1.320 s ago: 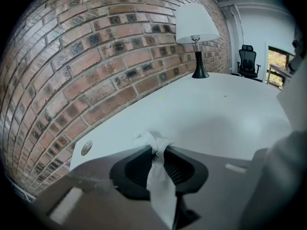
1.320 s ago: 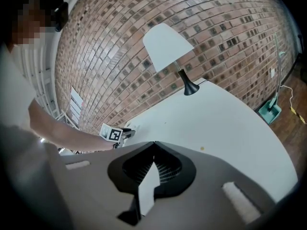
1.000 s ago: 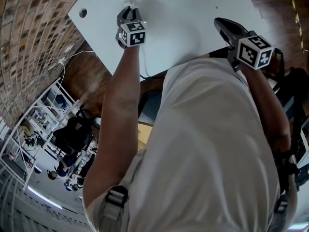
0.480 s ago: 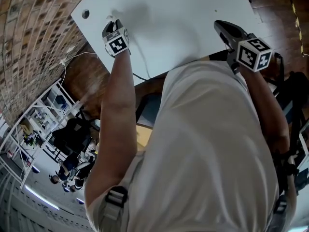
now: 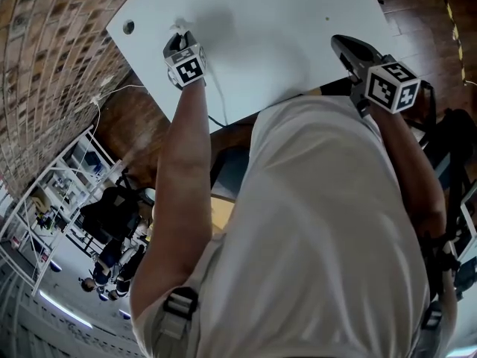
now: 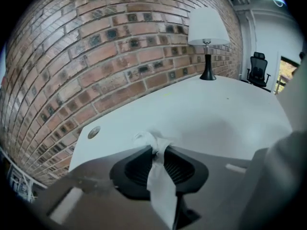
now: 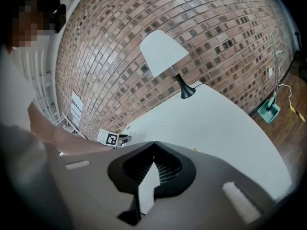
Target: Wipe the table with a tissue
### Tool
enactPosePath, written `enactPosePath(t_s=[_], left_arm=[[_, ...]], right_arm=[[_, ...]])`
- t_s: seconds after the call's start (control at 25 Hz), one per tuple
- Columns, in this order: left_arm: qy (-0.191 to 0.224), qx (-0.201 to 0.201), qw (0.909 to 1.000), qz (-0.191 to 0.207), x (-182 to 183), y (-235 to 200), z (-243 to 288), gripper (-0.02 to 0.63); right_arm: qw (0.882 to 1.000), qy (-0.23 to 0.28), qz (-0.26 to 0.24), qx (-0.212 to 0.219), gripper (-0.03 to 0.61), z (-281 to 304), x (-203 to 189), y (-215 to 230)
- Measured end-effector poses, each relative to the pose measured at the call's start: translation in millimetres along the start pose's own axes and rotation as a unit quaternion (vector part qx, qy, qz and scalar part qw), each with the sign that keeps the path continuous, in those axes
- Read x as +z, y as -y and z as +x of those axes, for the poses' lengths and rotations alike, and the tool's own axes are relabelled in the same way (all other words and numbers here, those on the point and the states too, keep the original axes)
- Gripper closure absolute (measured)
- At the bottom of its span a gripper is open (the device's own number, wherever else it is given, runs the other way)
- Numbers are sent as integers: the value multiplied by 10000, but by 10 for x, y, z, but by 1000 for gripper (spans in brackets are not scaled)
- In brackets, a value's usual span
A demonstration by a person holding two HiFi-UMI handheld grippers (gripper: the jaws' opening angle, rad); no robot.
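We wear a pale grey short-sleeved T-shirt (image 5: 328, 222), crossed at the shoulders by grey straps (image 5: 170, 328) with black buckles (image 5: 180, 303). Our left gripper (image 5: 177, 34) and right gripper (image 5: 341, 43) are dark grey, each topped by a white cube (image 5: 393, 85) printed with black square markers. Their fingers (image 6: 132, 169) are black, curved and ribbed on the inner faces.

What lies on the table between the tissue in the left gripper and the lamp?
Nothing: the left gripper view shows only bare white table between the tissue and the lamp.
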State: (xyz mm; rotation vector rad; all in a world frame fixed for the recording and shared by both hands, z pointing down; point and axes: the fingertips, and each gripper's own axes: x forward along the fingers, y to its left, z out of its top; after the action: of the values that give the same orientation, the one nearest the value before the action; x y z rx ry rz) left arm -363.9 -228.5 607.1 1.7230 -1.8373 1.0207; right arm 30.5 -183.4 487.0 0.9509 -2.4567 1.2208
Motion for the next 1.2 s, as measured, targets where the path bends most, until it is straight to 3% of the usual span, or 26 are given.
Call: enactPosePath(t_s=[0.12, 0.24, 0.36, 0.52, 1.0, 1.2], left_arm=[[116, -564, 9983, 32, 91, 490, 77, 534], [202, -1014, 9946, -90, 197, 634, 119, 534], [446, -1079, 9931, -106, 470, 669, -61, 532], [609, -1293, 9892, -332, 654, 1050, -296, 532], [417, -1650, 9846, -409, 658, 1928, -444, 531], [299, -1559, 9868, -319, 762, 1852, -383, 529]], right_arm=[[9998, -33, -104, -159, 571, -82, 41, 53], [9997, 51, -185, -152, 571, 42, 125, 20], [9996, 134, -250, 83, 571, 178, 219, -56], [9990, 100, -401, 143, 571, 87, 270, -13], [9986, 59, -406, 333, 571, -245, 295, 407], [9983, 5, -310, 491, 571, -32, 398, 447]])
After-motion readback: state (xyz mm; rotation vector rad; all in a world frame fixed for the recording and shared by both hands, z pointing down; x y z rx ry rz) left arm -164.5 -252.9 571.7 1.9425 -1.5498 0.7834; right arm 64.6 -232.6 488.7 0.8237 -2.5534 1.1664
